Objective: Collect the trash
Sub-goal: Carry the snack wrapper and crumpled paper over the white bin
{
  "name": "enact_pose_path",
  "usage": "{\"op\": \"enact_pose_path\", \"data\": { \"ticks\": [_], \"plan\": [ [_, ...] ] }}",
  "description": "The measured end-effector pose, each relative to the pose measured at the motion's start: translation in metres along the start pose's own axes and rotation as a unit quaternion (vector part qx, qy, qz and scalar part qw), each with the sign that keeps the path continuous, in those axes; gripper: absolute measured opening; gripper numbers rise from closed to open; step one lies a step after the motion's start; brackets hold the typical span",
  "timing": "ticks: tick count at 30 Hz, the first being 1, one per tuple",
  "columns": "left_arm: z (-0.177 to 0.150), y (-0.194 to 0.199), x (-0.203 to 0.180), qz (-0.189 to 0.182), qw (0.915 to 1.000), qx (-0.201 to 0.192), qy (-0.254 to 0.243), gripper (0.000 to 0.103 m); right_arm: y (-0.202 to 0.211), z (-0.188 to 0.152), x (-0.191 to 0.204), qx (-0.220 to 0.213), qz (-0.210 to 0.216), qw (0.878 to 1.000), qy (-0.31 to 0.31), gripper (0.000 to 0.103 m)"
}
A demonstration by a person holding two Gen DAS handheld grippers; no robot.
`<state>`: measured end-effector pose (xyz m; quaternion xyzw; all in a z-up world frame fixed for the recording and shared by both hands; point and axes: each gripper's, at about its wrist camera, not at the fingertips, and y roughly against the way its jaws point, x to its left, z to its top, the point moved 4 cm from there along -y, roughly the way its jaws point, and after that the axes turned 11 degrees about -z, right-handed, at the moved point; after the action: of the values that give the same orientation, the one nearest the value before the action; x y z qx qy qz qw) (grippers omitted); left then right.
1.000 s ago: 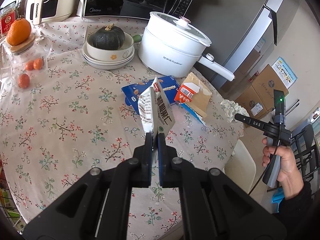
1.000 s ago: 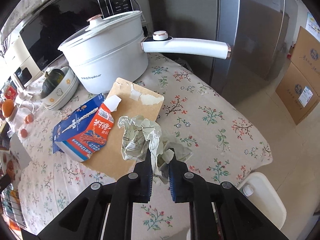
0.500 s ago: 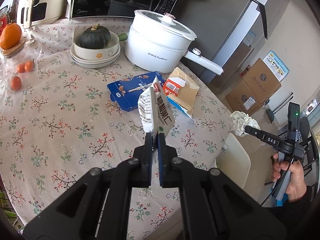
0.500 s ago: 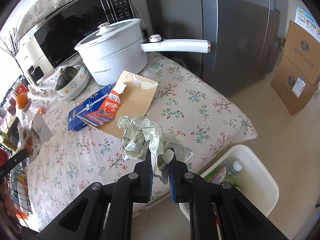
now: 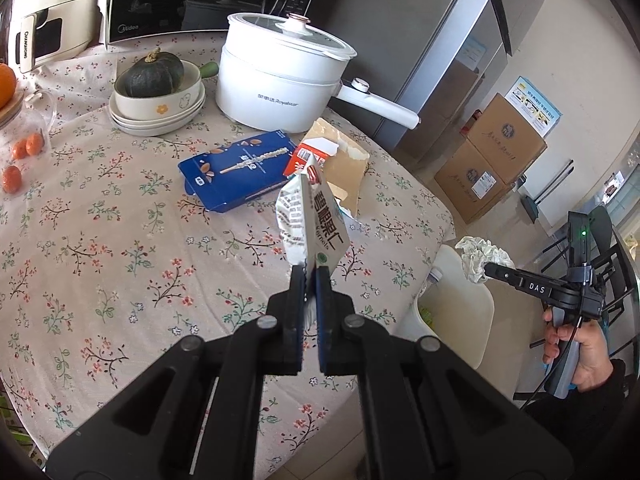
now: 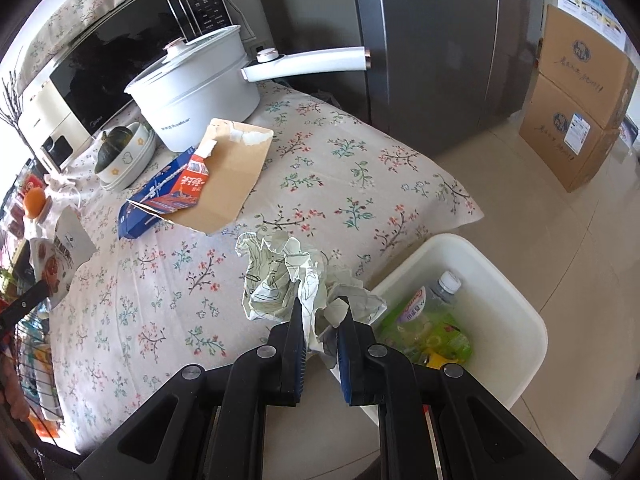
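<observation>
My left gripper (image 5: pixel 310 274) is shut on a white snack wrapper (image 5: pixel 310 218) and holds it above the floral table. My right gripper (image 6: pixel 320 308) is shut on a crumpled paper ball (image 6: pixel 296 280) and holds it just off the table's edge, beside the white trash bin (image 6: pixel 516 308) on the floor. The right gripper and its paper ball (image 5: pixel 478 258) also show in the left wrist view, over the bin (image 5: pixel 476 304). A blue flattened box (image 5: pixel 236 168), a red carton (image 6: pixel 186 190) and a brown envelope (image 6: pixel 228 176) lie on the table.
A white electric pot (image 5: pixel 280 84) with a long handle stands at the back, beside stacked bowls holding a dark squash (image 5: pixel 154 76). A microwave (image 6: pixel 120 52) and fridge (image 6: pixel 432 40) are behind. Cardboard boxes (image 6: pixel 576 104) stand on the floor. The bin holds a bottle (image 6: pixel 444 288) and green packaging.
Both grippers pulled back from the table with their trash. The right gripper moved off the table's edge toward the bin, which came into view.
</observation>
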<state>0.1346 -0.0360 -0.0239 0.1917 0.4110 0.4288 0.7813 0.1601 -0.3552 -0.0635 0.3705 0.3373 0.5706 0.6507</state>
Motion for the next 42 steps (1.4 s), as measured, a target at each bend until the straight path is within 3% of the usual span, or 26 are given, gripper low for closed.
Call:
{"op": "enact_pose_path", "data": {
  "ticks": [14,27,35,42],
  "plan": [
    [-0.018,-0.044,-0.059,-0.042,0.997,0.04,-0.052,0.006,-0.004,-0.033,-0.074,0.03,-0.026,0.998,-0.039,0.014],
    [-0.051,-0.132,-0.147,-0.111,0.9801,0.109,-0.123,0.006,-0.011,-0.063,-0.135,0.057,-0.043,0.994,-0.079,0.014],
    [-0.074,-0.194,-0.175,-0.106,0.9732,0.147,-0.141,0.006,-0.015,-0.077,-0.159,0.07,-0.053,0.992,-0.09,0.014],
    [-0.087,-0.208,-0.179,-0.1,0.9696,0.163,-0.153,0.006,-0.017,-0.081,-0.17,0.076,-0.055,0.99,-0.102,0.014]
  ]
}}
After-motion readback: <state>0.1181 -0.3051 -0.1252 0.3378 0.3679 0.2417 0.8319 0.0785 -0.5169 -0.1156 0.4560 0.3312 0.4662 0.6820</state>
